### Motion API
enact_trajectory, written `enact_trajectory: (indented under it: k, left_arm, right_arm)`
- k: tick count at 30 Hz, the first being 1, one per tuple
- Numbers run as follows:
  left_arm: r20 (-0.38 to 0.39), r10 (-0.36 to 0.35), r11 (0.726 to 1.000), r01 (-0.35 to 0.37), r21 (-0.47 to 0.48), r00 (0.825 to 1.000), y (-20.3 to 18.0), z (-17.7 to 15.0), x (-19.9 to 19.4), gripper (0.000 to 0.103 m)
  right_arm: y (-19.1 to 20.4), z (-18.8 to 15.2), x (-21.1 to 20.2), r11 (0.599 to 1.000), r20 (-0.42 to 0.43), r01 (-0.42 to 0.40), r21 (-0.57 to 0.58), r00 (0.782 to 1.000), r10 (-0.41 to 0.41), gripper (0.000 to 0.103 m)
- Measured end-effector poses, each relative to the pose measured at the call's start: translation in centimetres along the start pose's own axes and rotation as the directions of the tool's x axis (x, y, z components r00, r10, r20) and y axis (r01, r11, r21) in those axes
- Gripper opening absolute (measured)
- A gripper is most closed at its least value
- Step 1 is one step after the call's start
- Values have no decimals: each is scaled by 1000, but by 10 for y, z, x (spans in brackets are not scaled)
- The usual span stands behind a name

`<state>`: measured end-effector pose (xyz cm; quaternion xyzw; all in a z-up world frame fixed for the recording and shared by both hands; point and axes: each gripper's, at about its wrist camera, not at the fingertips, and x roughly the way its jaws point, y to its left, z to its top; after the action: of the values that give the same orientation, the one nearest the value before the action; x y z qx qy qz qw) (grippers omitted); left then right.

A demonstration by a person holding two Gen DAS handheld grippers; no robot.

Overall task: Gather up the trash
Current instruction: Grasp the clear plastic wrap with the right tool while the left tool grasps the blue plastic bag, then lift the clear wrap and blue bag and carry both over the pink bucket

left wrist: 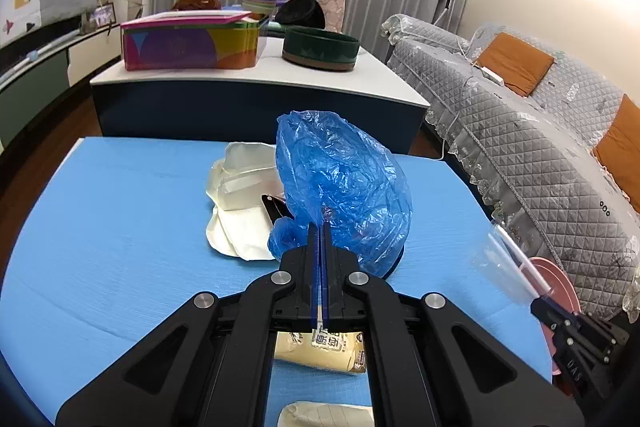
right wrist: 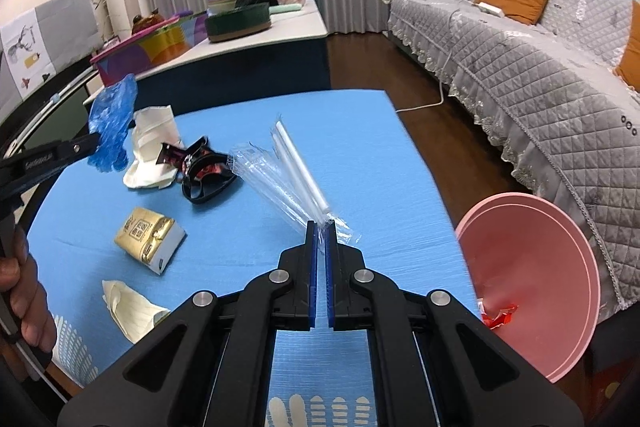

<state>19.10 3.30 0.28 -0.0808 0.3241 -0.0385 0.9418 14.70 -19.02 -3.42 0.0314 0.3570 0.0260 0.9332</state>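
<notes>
My left gripper (left wrist: 320, 227) is shut on a crumpled blue plastic bag (left wrist: 340, 183), lifted above the blue table (left wrist: 120, 247); the same blue bag (right wrist: 112, 119) hangs from the left gripper (right wrist: 94, 143) at the left of the right wrist view. My right gripper (right wrist: 321, 227) is shut on a clear plastic straw wrapper (right wrist: 276, 175) with a white straw inside, held over the table (right wrist: 380, 167). On the table lie a white paper bag (right wrist: 150, 147), a black and red wrapper (right wrist: 206, 173), a gold tissue pack (right wrist: 148, 239) and crumpled lined paper (right wrist: 132, 307).
A pink bin (right wrist: 532, 283) with red trash inside stands at the table's right edge. A grey quilted sofa (right wrist: 540, 67) runs along the right. Behind the table a white-topped cabinet (left wrist: 260, 75) carries a colourful box (left wrist: 188, 43) and a dark green bowl (left wrist: 320, 49). A person's hand (right wrist: 24, 299) grips the left tool.
</notes>
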Motion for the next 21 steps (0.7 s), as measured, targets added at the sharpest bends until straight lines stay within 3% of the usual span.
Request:
enact_trajectory:
  k: [21]
  left_arm:
    - [57, -15, 996, 10, 84, 998, -25, -14, -23, 0]
  right_arm:
    - [-29, 8, -41, 994, 112, 55, 96, 991, -66, 4]
